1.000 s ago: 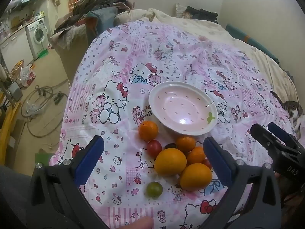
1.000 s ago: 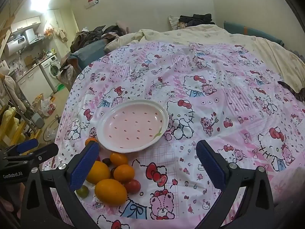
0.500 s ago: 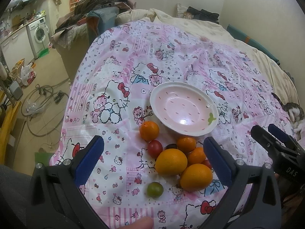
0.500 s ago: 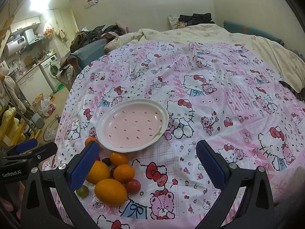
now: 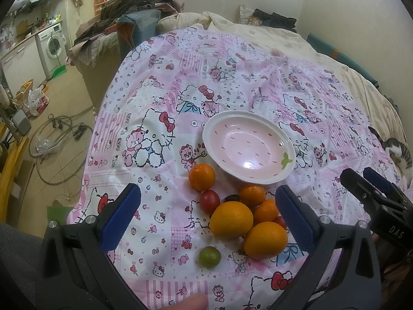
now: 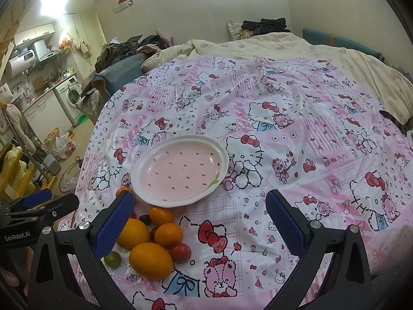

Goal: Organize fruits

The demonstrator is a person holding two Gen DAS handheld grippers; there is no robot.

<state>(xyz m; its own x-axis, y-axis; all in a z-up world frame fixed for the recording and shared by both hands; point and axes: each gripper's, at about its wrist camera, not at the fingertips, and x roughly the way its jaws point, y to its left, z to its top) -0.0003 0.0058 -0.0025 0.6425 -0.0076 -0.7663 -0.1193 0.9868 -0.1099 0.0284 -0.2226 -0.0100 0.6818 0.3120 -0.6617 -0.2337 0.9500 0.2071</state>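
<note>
Sitting bunched at lower centre of the left view: pile of oranges, tangerines and small tomatoes, just below the empty pink strawberry-print plate on the pink cartoon-cat bedspread. Left gripper and right gripper both spread wide, gripping nothing.

A lived-in home: bed, washing machine (clothes pile heaped behind).

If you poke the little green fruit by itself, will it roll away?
Probably. The little green fruit looks round and smooth, so a nudge would likely start it rolling. Nothing touches it, so nothing would block it. The soft, wrinkled bedsheet may slow it soon, though.
</note>
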